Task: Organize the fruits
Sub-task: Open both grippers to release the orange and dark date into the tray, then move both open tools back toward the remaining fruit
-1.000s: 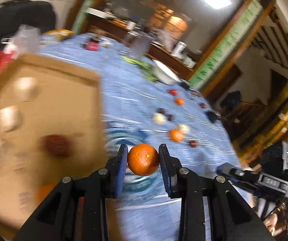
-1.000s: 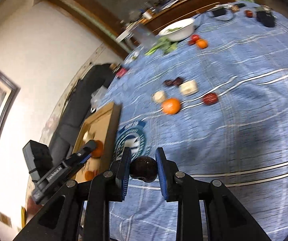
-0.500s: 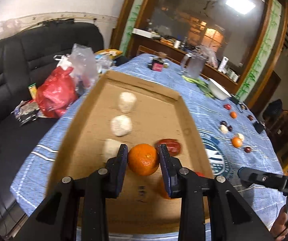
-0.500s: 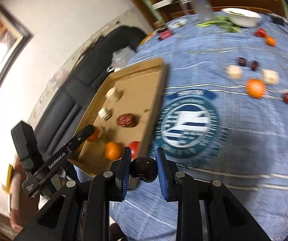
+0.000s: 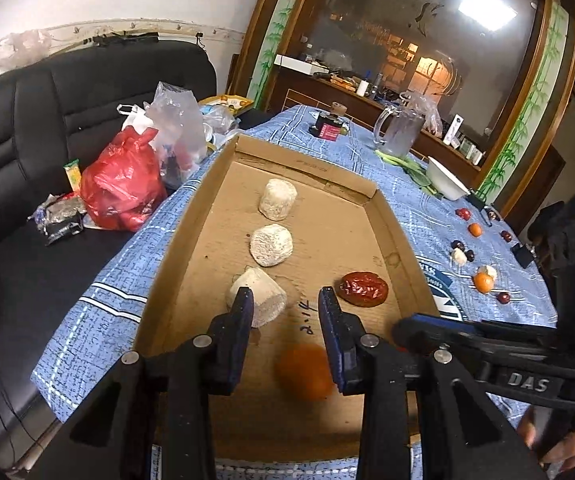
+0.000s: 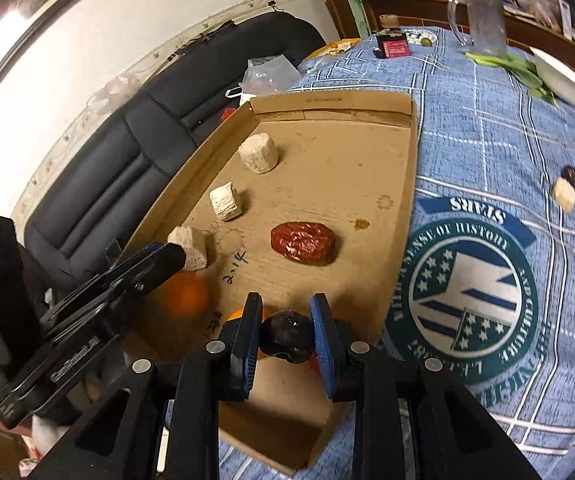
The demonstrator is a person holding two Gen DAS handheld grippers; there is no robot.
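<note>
Oranges (image 6: 186, 294): two in cardboard tray (image 6: 367, 152), three white chunks (image 6: 258, 153), one date (image 6: 302, 243).

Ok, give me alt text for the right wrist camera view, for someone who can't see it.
The right tool grips a dark round fruit above the near end of a shallow cardboard tray on a blue tablecloth. The tray holds three pale chunks, a wrinkled red date and a blurred orange below the left tool, whose jaws are opening.
</note>
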